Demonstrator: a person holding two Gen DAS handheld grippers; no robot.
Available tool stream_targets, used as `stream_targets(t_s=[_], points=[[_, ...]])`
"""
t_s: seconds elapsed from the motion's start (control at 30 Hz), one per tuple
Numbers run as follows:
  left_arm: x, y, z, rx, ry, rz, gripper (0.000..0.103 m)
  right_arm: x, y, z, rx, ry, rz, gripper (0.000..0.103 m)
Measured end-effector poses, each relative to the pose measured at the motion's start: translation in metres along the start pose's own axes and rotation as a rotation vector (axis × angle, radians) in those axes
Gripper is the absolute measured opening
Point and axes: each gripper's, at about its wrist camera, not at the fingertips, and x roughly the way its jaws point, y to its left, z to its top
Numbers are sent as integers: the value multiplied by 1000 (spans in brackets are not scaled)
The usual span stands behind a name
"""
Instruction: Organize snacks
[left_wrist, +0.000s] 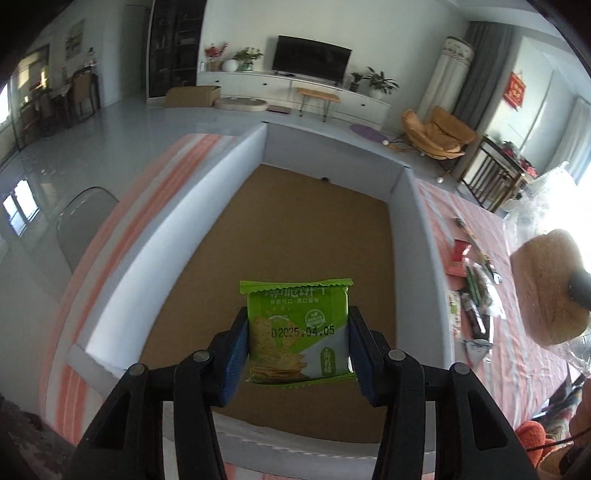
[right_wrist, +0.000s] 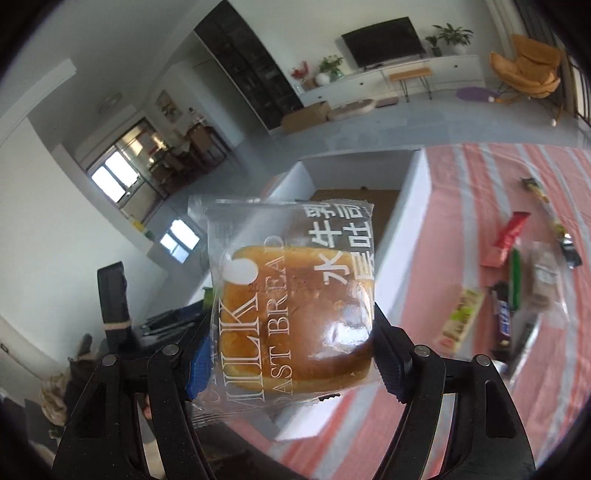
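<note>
Left wrist view: left gripper (left_wrist: 298, 345), blue ribbed pads clamping a glossy green cracker packet (left_wrist: 298, 328) above the white-walled, brown-floored box (left_wrist: 155, 236). Right gripper (right_wrist: 291, 354) grips a clear-wrapped, domed bread bun (right_wrist: 295, 306) over striped cloth (right_wrist: 480, 177).

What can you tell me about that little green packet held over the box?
The green packet is a flat, glossy plastic cracker pouch with a zigzag-cut top seal, pictured crackers, Chinese lettering and a stamped date. It hangs upright and unopened, pinched at both side edges by the blue pads of the left gripper, above the brown floor of the white-walled box.
</note>
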Motion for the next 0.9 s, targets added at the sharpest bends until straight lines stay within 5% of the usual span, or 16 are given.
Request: stream_targets(t_s=[0.1,0.27,0.4,0.53,0.63,0.7,0.9], points=[[2,19,-5,-53,-2,33,84,28,0,5,72,33,61,87],[10,28,-12,-68,-4,28,87,8,-27,-6,56,-38,-17,87],[14,5,-13,-26,0,-22,87,8,-85,-45,86,52,-202,87],[13,-33,-18,67,-21,-57,87,18,-139,-102,166,194,-188,88],[14,-64,-20,144,-35,-61,87,0,-160,-134,185,146,-181,87],[17,-83,-24,194,-45,-50,87,-17,-172,-143,169,79,-279,87],[26,-122,-37,277,-43,-67,87,-48,-196,-146,77,-54,-754,87]])
